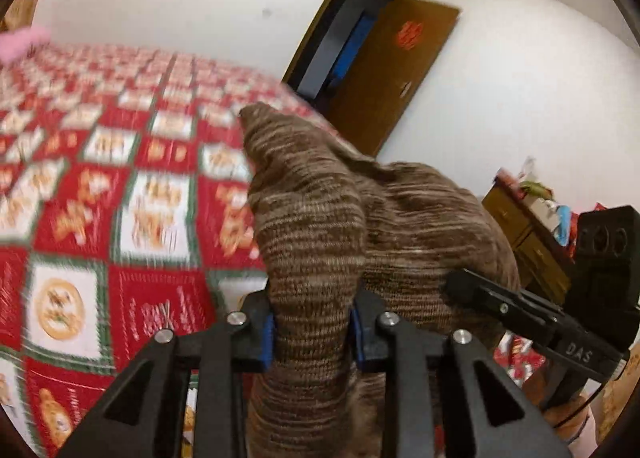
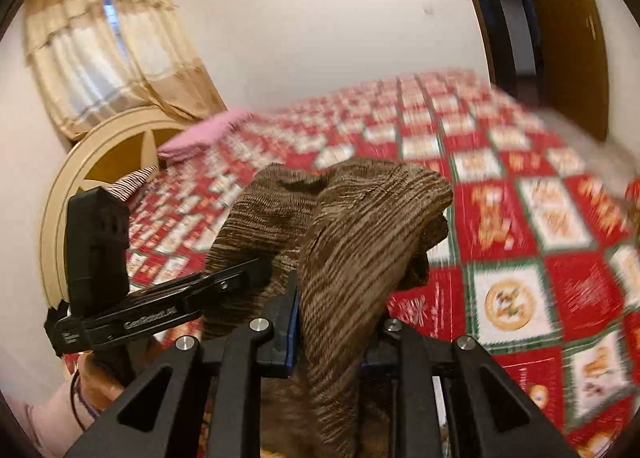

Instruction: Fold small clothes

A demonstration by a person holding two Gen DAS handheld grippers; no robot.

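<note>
The left gripper (image 1: 312, 332) has its fingers (image 1: 266, 338) pinched on a fold of the brown knitted garment (image 1: 320, 217); the right gripper (image 2: 332, 342) has its fingers (image 2: 286, 332) pinched on another fold of it; the cloth bulges up between the two, raised above the bed (image 1: 100, 197) with its red and white checked cover; a pink pillow (image 2: 208, 133) lies near the headboard (image 2: 80, 161); an open brown door (image 1: 392, 73) stands behind.

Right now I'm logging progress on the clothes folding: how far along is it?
Early. Done: the brown knit garment is off the red patterned bedspread. In hand: the left gripper and right gripper each clamp a bunched part of it. Left: spreading it flat and making every fold; none shows.
</note>
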